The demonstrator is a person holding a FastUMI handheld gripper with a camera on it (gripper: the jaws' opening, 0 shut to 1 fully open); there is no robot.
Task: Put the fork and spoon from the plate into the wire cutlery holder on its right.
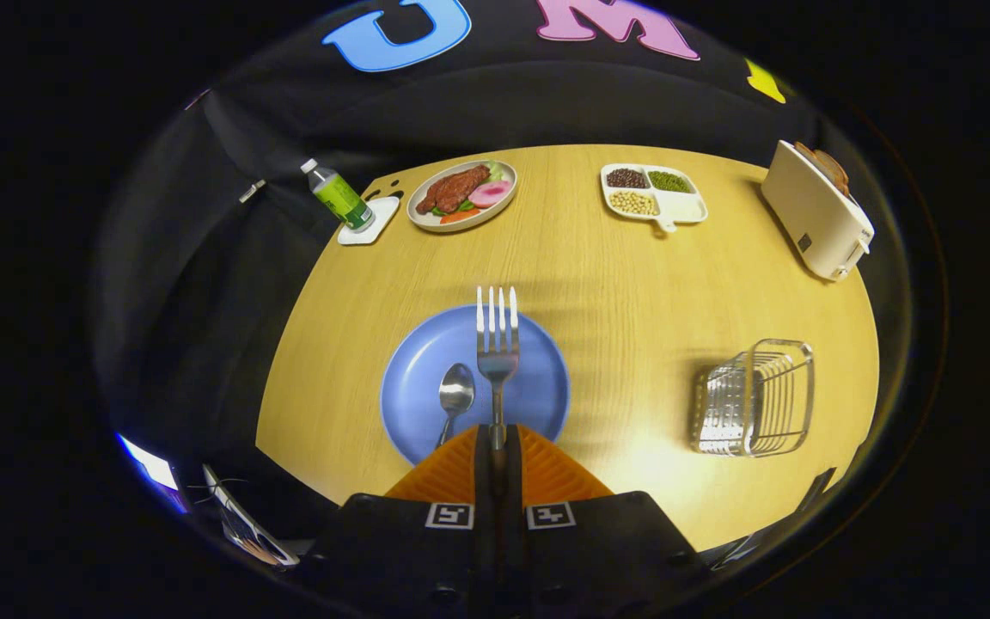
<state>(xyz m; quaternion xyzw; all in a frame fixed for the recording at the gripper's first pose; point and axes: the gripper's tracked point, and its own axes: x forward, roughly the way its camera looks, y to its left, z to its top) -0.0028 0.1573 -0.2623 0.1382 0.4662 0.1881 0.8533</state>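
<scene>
This is a staged recording booth dressed as a dining spot, not a real home. Black cloth [546, 112] hangs close behind a round-edged wooden bench [632, 284]. Set out on the bench are a plate of fake-looking steak and vegetables [461, 194], a divided dish of beans [653, 193], a toaster [815, 211] and a bottle on a coaster [338, 195], like props.

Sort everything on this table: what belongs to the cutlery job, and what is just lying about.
Job:
gripper, shut on the fork
spoon on the blue plate
wire holder, right of the plate

Lying about:
bottle on a coaster
meat plate
bean tray
toaster
</scene>
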